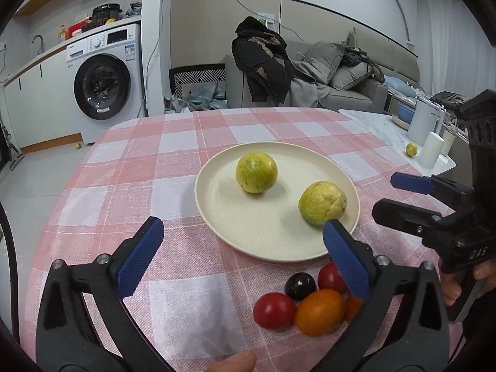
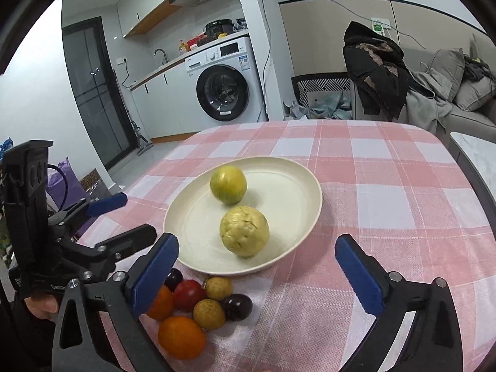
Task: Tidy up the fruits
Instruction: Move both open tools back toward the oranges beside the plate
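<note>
**A:** How do the fingers stand?

**B:** The left gripper (image 1: 241,232) has its two fingers wide apart and nothing between them. The pads (image 1: 141,255) are blue with a fine ribbed texture, fixed on black arms with round metal screws. The right gripper (image 2: 257,251) is spread in the same way and also holds nothing; in the left view it is seen from the side, with one blue pad and one bare black finger.

**A:** What is nearest to them?

**B:** A small heap of fruits just before the plate's near edge, touching each other. There is a smooth red tomato (image 1: 274,310), a glossy dark round fruit (image 1: 300,285), an oval orange fruit (image 1: 319,311), and in the right view two small tan fruits with rough, speckled skin (image 2: 209,313). The left gripper's right pad stands in front of a second red one (image 1: 330,277).

**A:** And further out?

**B:** A round cream plate (image 1: 263,241), matte, with a low raised rim. On it lie two bigger fruits, apart from each other: a smooth yellow-green ball (image 1: 256,172) with faint stripes, and a pale yellow wrinkled fruit (image 1: 322,203) with a dented surface, near the rim.

**A:** What is under all of this?

**B:** A woven tablecloth (image 1: 173,167) in pink and white checks. Behind the table stands a white washing machine (image 1: 104,80) with a round dark door, and a grey sofa (image 1: 338,74) with a dark coat thrown over it.
</note>
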`<state>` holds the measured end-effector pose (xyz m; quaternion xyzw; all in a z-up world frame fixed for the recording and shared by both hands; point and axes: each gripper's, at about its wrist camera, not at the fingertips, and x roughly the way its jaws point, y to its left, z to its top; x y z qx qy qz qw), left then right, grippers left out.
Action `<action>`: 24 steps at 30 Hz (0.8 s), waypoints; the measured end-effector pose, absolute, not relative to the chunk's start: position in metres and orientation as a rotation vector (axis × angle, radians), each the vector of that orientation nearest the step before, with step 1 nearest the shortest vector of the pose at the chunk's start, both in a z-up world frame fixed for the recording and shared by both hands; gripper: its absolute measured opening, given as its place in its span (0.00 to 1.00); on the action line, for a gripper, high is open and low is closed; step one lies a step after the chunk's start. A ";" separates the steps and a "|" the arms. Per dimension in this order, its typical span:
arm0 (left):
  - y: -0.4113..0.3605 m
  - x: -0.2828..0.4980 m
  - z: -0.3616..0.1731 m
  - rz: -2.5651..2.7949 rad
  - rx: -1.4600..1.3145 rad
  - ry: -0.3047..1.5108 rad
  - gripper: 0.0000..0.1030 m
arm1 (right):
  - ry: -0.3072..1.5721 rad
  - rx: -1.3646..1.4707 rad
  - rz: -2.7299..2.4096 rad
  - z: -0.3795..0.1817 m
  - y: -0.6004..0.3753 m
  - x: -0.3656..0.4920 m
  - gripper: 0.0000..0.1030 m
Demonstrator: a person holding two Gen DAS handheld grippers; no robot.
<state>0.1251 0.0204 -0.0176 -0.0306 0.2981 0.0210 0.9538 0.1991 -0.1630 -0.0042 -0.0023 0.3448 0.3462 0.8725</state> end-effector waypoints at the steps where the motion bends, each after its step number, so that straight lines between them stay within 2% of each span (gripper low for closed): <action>1: 0.020 0.122 -0.017 0.043 -0.056 0.602 0.99 | 0.729 -0.015 0.723 -0.005 -0.162 0.198 1.00; 24: 0.008 0.061 -0.016 0.024 -0.044 0.627 0.99 | 0.796 -0.171 0.734 -0.015 -0.155 0.156 1.00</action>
